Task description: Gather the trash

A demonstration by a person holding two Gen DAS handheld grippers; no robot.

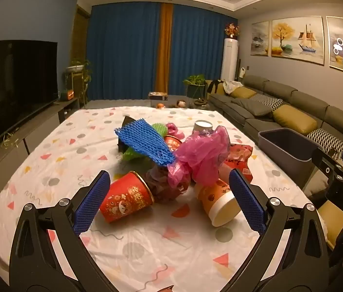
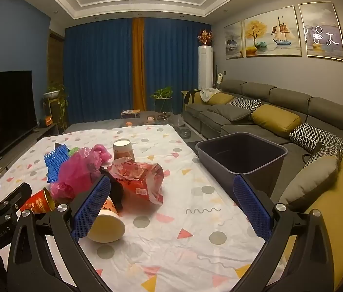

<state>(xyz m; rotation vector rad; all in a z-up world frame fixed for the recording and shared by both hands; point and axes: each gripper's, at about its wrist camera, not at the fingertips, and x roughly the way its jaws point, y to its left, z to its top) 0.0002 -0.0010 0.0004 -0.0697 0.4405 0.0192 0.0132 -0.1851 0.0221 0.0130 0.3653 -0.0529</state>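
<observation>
Both claws are spread wide and grasp nothing. The left claw [image 1: 169,199] hovers low over the near edge of the trash pile on the table [image 1: 147,248], its blue fingers [image 1: 91,204] flanking two tipped cups: a red paper cup [image 1: 127,199] on the left and an orange-and-cream paper cup [image 1: 220,204] on the right. Behind them lie a crumpled pink plastic bag [image 1: 203,155], a blue foam net [image 1: 144,141], a green foam net [image 1: 159,127], a red printed bag [image 2: 139,177] and an upright cup [image 2: 122,148] at the far side. The right claw [image 2: 171,202] hangs over bare patterned cloth to the right of the pile. A dark grey bin [image 2: 241,155] stands at the table's right edge, beside the sofa [image 2: 268,112].
</observation>
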